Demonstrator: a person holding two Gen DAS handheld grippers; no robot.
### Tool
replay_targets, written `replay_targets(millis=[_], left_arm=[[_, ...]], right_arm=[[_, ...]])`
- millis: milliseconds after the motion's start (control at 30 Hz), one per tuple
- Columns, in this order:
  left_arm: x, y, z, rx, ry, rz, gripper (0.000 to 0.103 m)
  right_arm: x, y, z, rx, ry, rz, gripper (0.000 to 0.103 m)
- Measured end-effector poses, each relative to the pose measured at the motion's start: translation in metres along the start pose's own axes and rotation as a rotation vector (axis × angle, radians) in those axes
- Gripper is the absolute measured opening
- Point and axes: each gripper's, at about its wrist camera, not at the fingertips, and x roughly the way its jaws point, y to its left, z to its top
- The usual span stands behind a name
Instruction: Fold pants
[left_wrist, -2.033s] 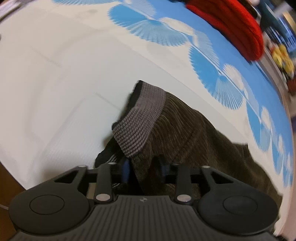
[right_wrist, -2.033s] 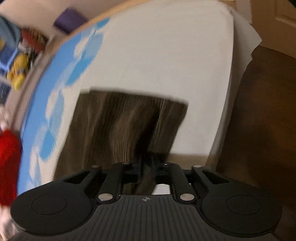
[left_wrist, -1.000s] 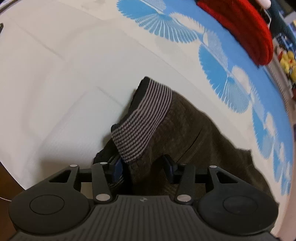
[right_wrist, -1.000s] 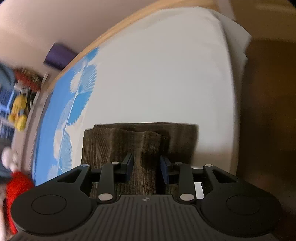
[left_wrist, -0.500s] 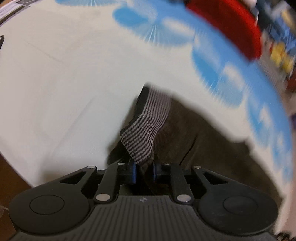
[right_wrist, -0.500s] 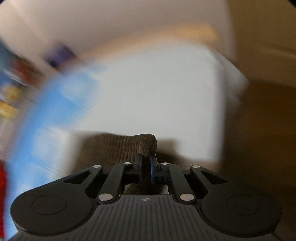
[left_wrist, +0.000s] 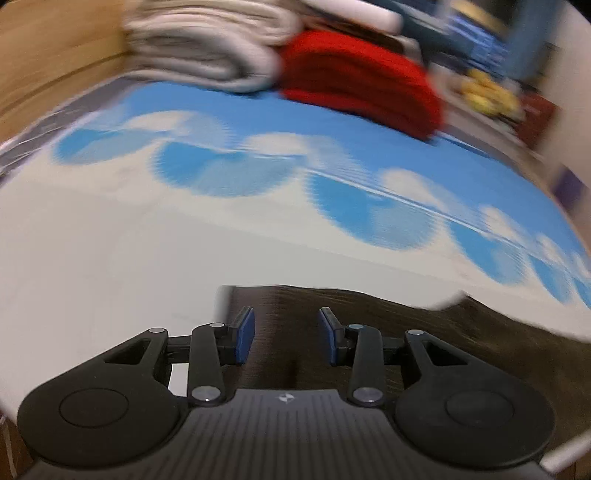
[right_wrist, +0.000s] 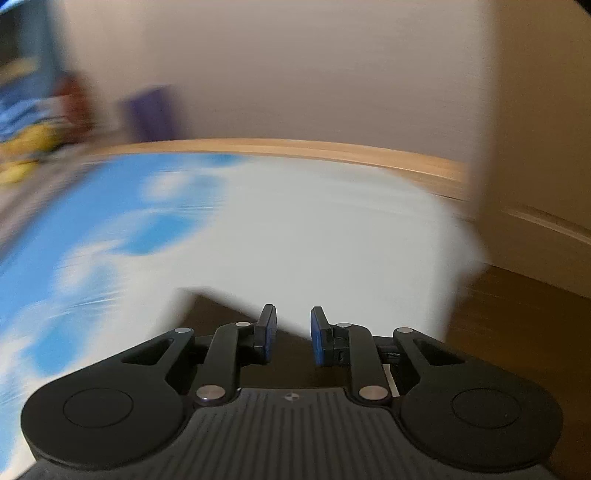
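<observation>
Brown pants lie below our left gripper and right gripper, both parted, empty; no writing legible.

Left wrist view: pants lie at lower centre on the bed sheet, running to lower right. Left gripper sits over their left end. Folded blanket at upper centre, towel stack left of it, touching.

Right wrist view: right gripper over pants corner, lower centre.
</observation>
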Motion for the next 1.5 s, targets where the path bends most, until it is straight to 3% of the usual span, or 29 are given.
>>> replay_targets(millis=[67, 100, 133, 167, 333, 500, 567, 700, 1000, 1033, 1067, 1233, 1300, 1433, 1500], left_arm=[[0.017, -0.012, -0.004, 0.061, 0.074, -0.003, 0.041], [0.033, -0.013, -0.01, 0.098, 0.169, 0.045, 0.041], [0.054, -0.009, -0.021, 0.113, 0.304, 0.115, 0.036], [0.066, -0.004, -0.03, 0.101, 0.382, 0.148, 0.031], [0.067, 0.0, -0.024, 0.066, 0.356, 0.115, 0.036], [0.072, -0.002, -0.022, 0.092, 0.364, 0.111, 0.041], [0.074, -0.006, -0.02, 0.112, 0.365, 0.109, 0.044], [0.072, -0.006, -0.023, 0.152, 0.364, 0.096, 0.045], [0.073, 0.001, -0.02, 0.15, 0.367, 0.047, 0.045], [0.073, 0.002, -0.02, 0.149, 0.368, 0.041, 0.045], [0.073, 0.003, -0.02, 0.147, 0.368, 0.036, 0.045], [0.072, 0.01, -0.018, 0.132, 0.37, -0.003, 0.045], [0.072, 0.011, -0.018, 0.135, 0.371, -0.011, 0.045], [0.071, 0.011, -0.018, 0.145, 0.37, -0.016, 0.045], [0.071, 0.011, -0.018, 0.148, 0.368, -0.019, 0.045]], right_arm=[[-0.003, 0.042, -0.009, -0.108, 0.016, 0.196, 0.023], [-0.005, 0.064, -0.016, -0.171, 0.026, 0.283, 0.023], [-0.008, 0.091, -0.027, -0.244, 0.042, 0.383, 0.023], [-0.01, 0.113, -0.038, -0.307, 0.064, 0.464, 0.023], [-0.023, 0.218, -0.09, -0.552, 0.229, 0.75, 0.023], [-0.053, 0.307, -0.152, -0.799, 0.356, 0.951, 0.023], [-0.065, 0.339, -0.178, -0.889, 0.398, 1.0, 0.029], [-0.077, 0.383, -0.218, -1.019, 0.487, 1.052, 0.041], [-0.065, 0.428, -0.265, -1.166, 0.585, 1.074, 0.043], [-0.063, 0.431, -0.268, -1.185, 0.588, 1.071, 0.039], [-0.062, 0.434, -0.271, -1.202, 0.583, 1.074, 0.016], [-0.052, 0.445, -0.255, -1.09, 0.571, 1.112, 0.01], [-0.048, 0.448, -0.26, -1.107, 0.557, 1.059, 0.006], [-0.039, 0.453, -0.275, -1.198, 0.429, 0.828, 0.008], [-0.03, 0.453, -0.273, -1.187, 0.45, 0.759, 0.009]])
